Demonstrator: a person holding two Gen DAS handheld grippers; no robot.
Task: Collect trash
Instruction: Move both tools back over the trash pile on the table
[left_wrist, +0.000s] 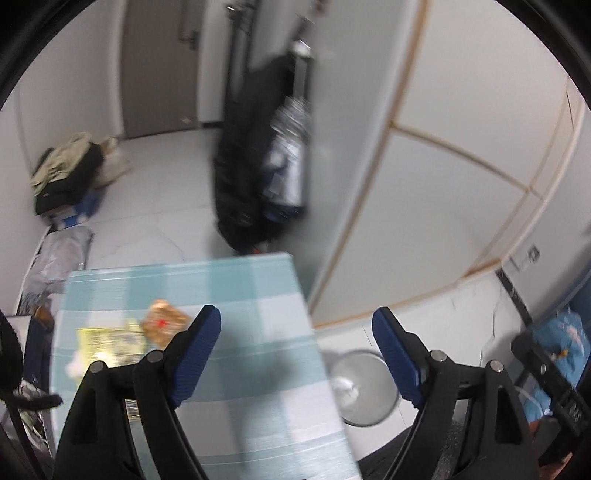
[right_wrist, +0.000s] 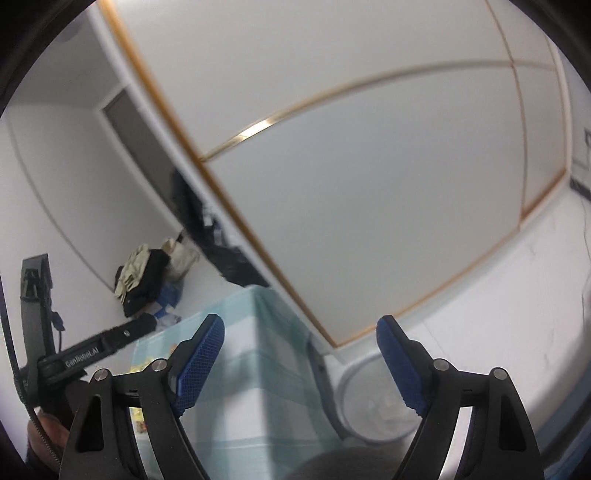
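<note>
Both tongs, left (left_wrist: 295, 332) and right (right_wrist: 301, 341), wide and empty above the checked tablecloth (left_wrist: 251, 288), white floor (left_wrist: 166, 177) beyond.

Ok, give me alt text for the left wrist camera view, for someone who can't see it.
The left gripper, jaws wide and empty, hangs over a table with a blue and white checked cloth. Wrappers lie at the cloth's left side, and a clear bin holding something white stands on the floor beside the table's right edge.

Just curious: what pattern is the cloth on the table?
Pale blue-and-white checked tablecloth, clearest in the left wrist view.
</note>
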